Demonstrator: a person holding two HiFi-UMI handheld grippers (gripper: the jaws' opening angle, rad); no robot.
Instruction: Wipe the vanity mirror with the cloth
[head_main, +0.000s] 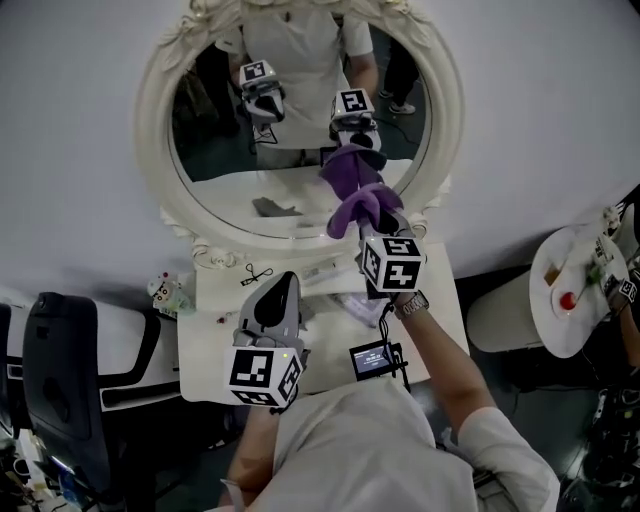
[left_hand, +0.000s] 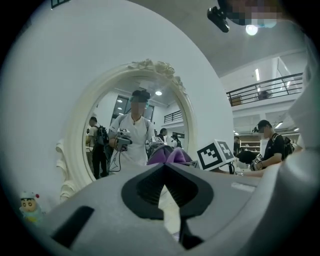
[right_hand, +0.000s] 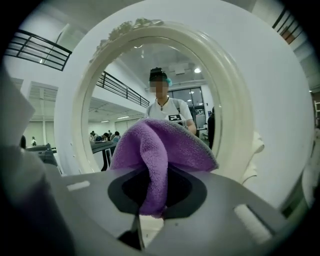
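My right gripper (right_hand: 152, 202), jaws clamped on a fold of the purple cloth (right_hand: 160, 145), holds it against the glass of the vanity mirror (head_main: 152, 110) at its lower right, where the cloth meets its own reflection. My left gripper (left_hand: 167, 187), jaws together on nothing, hangs above the middle of the white vanity table (head_main: 210, 355). A toy figurine (head_main: 165, 292) stands at the table's rear left corner.
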